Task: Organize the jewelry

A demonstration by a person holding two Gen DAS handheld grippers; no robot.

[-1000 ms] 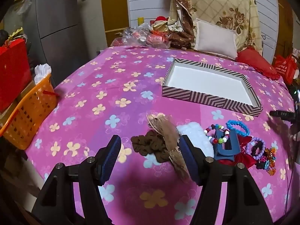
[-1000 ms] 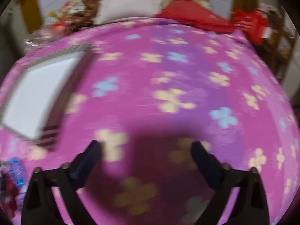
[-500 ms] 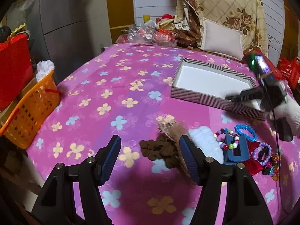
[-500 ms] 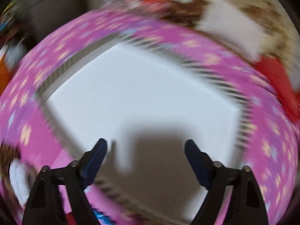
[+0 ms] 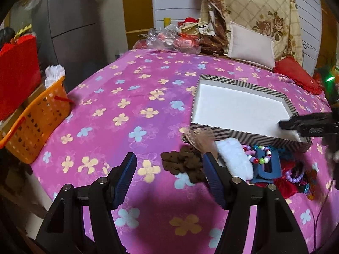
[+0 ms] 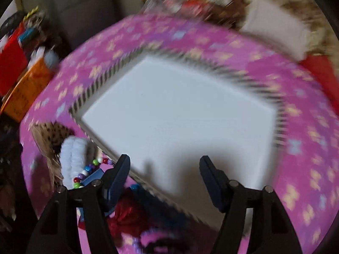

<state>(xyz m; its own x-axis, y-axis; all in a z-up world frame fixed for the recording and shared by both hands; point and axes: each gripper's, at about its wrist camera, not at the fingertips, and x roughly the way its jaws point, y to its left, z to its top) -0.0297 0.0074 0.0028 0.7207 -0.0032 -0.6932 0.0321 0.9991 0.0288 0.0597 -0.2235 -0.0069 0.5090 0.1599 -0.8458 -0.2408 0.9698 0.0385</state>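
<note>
Domestic bedroom. Indicators: bed covered by a pink flowered sheet (image 5: 127, 110); white pillow (image 5: 251, 47) and red cushion (image 5: 296, 75) at far right; orange basket (image 5: 36, 124) at left.

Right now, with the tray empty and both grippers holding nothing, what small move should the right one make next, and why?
Probably bring the right gripper back and down toward the pile, onto the multicolour bead bracelet. Its jaws stand open with nothing between them, and it hangs over the near corner of the striped tray, whose white floor is bare. The jewelry lies just outside that edge, beside the white fluffy piece.
</note>
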